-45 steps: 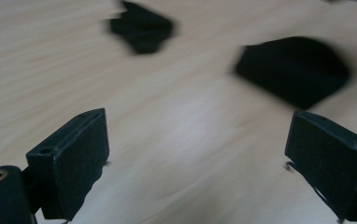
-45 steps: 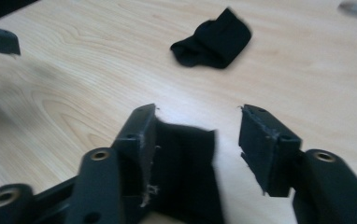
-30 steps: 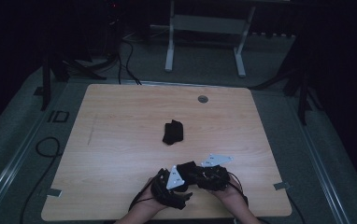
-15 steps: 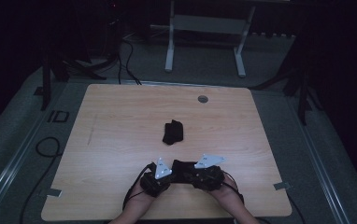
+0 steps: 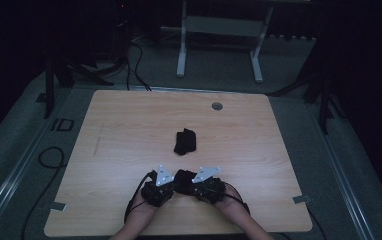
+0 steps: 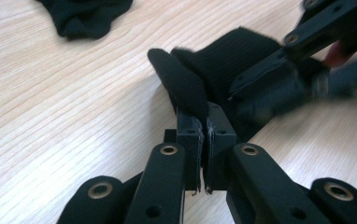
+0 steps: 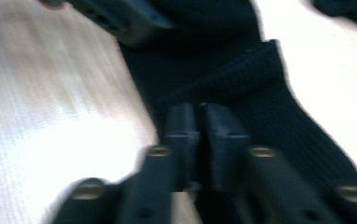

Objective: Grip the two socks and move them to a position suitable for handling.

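A black sock (image 5: 182,176) lies near the table's front edge between my two grippers. My left gripper (image 5: 173,184) is shut on one edge of this sock (image 6: 232,56), its jaws (image 6: 204,116) pinching a fold of the cloth. From the other side my right gripper (image 5: 191,183) is shut on the same sock (image 7: 260,93); its jaws (image 7: 200,121) are blurred. A second black sock (image 5: 185,141) lies crumpled at mid-table, apart from both grippers, and appears at the top left in the left gripper view (image 6: 88,16).
The wooden table (image 5: 119,125) has a round grey grommet (image 5: 217,106) near its far edge. Cables (image 5: 49,155) trail over the floor on the left. A white frame (image 5: 219,45) stands behind the table. The room is dim.
One second ago the grippers sat bunched together a little further right. They have shifted left and drawn slightly apart, level with each other, with the sock held between them.
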`<state>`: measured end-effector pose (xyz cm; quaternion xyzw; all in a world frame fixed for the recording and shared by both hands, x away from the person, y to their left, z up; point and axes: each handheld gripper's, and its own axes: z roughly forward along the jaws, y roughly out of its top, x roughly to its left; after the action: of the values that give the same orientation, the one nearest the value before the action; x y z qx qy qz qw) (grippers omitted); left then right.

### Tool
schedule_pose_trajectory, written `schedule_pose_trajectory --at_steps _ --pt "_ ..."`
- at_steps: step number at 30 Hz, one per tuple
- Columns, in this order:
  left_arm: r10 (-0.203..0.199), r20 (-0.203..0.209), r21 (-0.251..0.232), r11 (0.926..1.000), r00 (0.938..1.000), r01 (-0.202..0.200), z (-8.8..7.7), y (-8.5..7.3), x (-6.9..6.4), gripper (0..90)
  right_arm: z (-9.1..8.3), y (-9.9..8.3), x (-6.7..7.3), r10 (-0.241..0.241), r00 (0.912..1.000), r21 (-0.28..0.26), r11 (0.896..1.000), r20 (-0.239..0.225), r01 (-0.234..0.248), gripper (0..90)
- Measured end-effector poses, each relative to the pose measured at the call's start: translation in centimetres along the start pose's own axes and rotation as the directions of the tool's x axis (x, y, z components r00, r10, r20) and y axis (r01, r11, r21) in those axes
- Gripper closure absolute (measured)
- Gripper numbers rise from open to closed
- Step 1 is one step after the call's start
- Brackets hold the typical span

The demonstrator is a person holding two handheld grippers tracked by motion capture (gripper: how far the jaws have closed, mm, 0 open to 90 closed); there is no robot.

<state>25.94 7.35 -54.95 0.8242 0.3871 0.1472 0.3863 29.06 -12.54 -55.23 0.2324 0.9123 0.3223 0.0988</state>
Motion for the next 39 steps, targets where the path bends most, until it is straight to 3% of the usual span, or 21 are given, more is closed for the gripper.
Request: schedule_pose_trajectory --at_steps 3,7,10,12,15,16,19,22,23,25,26,30,31,34,35,36,39 --pt "-0.003 0.003 0.013 0.9999 1.0000 0.003 0.0 -0.4 0.2 87.3 -0.9 -0.1 -0.4 0.031 0.9988 -0.043 0.999 0.039 -0.029 88.3" --pt "-0.007 0.003 0.022 0.9997 1.0000 0.007 -0.3 -0.8 0.5 87.4 -3.1 0.1 -0.6 0.042 0.9952 -0.116 0.993 0.088 -0.031 89.1" --pt "-0.008 -0.008 0.014 0.9999 0.9999 0.008 -0.9 -1.0 0.7 87.4 -5.3 -0.2 -1.3 0.092 0.9894 -0.183 0.981 0.112 -0.071 89.1" --pt "-0.011 -0.009 0.009 0.9999 0.9999 0.011 -1.3 -1.1 0.8 87.3 -6.9 -0.7 -1.8 0.131 0.9807 -0.220 0.971 0.145 -0.097 89.2" --pt "-0.016 -0.009 -0.001 0.9999 0.9998 0.016 -2.0 -1.3 0.9 87.4 -9.0 -2.1 -2.5 0.213 0.9619 -0.264 0.950 0.171 -0.163 89.2" --pt "-0.018 -0.008 -0.002 0.9998 0.9998 0.018 -2.1 -1.4 0.9 87.3 -9.6 -3.0 -2.8 0.254 0.9523 -0.278 0.939 0.169 -0.201 89.0" --pt "-0.028 0.009 0.016 0.9995 0.9996 0.028 -2.0 -1.8 0.9 87.2 -10.2 -5.2 -3.0 0.331 0.9286 -0.269 0.921 0.167 -0.280 87.6" --pt "-0.059 0.041 0.053 0.9970 0.9974 0.057 -1.7 -2.5 1.1 86.3 -9.7 -7.6 -2.7 0.361 0.9149 -0.206 0.923 0.180 -0.324 79.7" --pt "-0.067 0.045 0.055 0.9964 0.9967 0.065 -1.8 -2.7 1.1 79.7 -9.7 -8.2 -2.7 0.372 0.9101 -0.186 0.922 0.182 -0.340 74.2" --pt "-0.051 0.033 0.067 0.9965 0.9981 0.049 -2.2 -2.9 1.1 58.9 -9.9 -9.2 -2.9 0.391 0.8973 -0.172 0.917 0.204 -0.361 65.9" --pt "-0.032 0.009 0.056 0.9979 0.9994 0.032 -2.6 -3.1 1.0 54.7 -10.1 -9.4 -3.2 0.396 0.8916 -0.168 0.916 0.220 -0.365 60.9" --pt "-0.026 -0.018 0.032 0.9991 0.9995 0.027 -3.9 -3.0 1.5 51.0 -11.3 -9.4 -4.2 0.394 0.8659 -0.185 0.918 0.308 -0.352 55.0" --pt "-0.028 -0.028 0.027 0.9992 0.9992 0.028 -4.1 -3.0 1.6 54.2 -11.7 -9.2 -4.4 0.392 0.8658 -0.201 0.917 0.311 -0.344 56.2" --pt "-0.004 -0.048 -0.020 0.9998 0.9988 0.003 -4.5 -2.4 1.8 73.1 -12.1 -8.1 -4.6 0.352 0.8923 -0.228 0.928 0.282 -0.294 75.7" --pt "-0.002 -0.035 -0.025 0.9997 0.9994 0.001 -4.5 -2.1 1.9 83.0 -12.0 -7.8 -4.7 0.338 0.9045 -0.228 0.932 0.260 -0.282 82.1" --pt "-0.004 -0.017 -0.023 0.9997 0.9998 0.004 -4.2 -1.8 2.0 87.8 -11.7 -7.4 -4.7 0.335 0.9097 -0.225 0.933 0.246 -0.282 87.0" --pt "0.014 0.004 0.005 0.9999 0.9999 -0.014 -3.0 -1.0 2.1 89.7 -10.5 -6.4 -4.7 0.285 0.9308 -0.192 0.951 0.228 -0.244 89.6"
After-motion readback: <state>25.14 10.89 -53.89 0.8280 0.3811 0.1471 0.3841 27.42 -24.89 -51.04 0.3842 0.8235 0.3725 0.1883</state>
